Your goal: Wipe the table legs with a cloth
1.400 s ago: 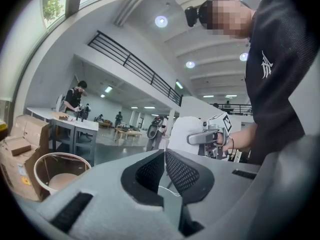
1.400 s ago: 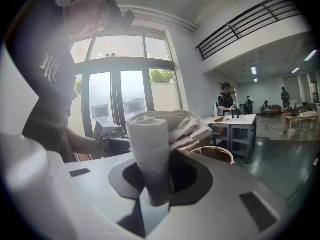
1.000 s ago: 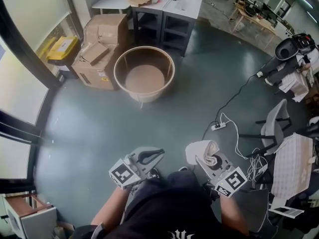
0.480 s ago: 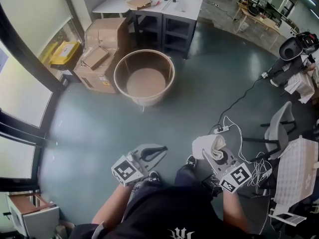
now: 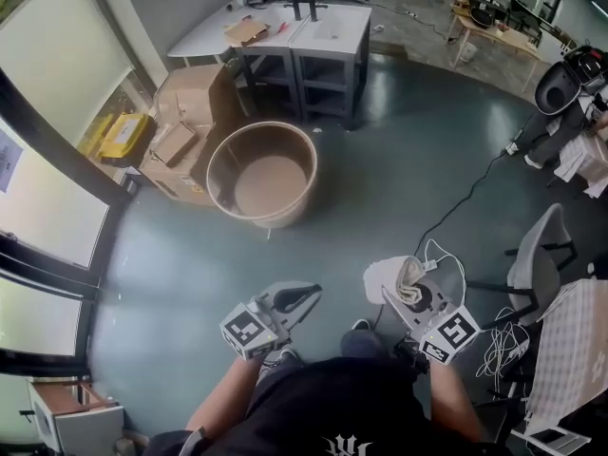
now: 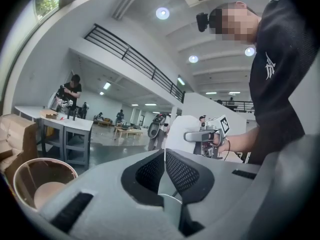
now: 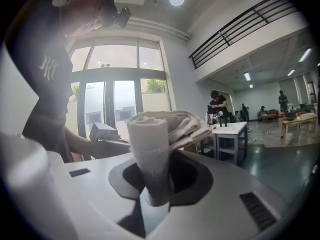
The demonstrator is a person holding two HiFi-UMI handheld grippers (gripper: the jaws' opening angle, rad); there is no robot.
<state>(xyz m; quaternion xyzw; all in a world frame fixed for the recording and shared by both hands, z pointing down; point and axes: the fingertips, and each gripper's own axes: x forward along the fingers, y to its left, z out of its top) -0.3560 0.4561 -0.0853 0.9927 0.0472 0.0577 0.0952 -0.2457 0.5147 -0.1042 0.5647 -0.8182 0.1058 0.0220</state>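
Off-white towelling cloth [image 7: 161,130] stands rolled between the jaws of the right gripper [image 7: 156,183], which are clamped on its lower end; its folded top flops over toward the table side. In the head view the same cloth [image 5: 389,275] sticks up from that gripper [image 5: 403,291], held low in front of the person. Beside it, the left gripper [image 5: 302,297] has its jaws pressed together on nothing, as its own view shows [image 6: 164,155]. Both hang above the grey-green floor [image 5: 399,160], a pale chair [image 5: 532,259] off to the right. Farther ahead sits a round wooden tub [image 5: 261,139] with cardboard boxes [image 5: 190,112] next to it. Beyond those stands the white-topped table [image 5: 332,28], its dark legs [image 5: 362,82] well apart from the cloth.
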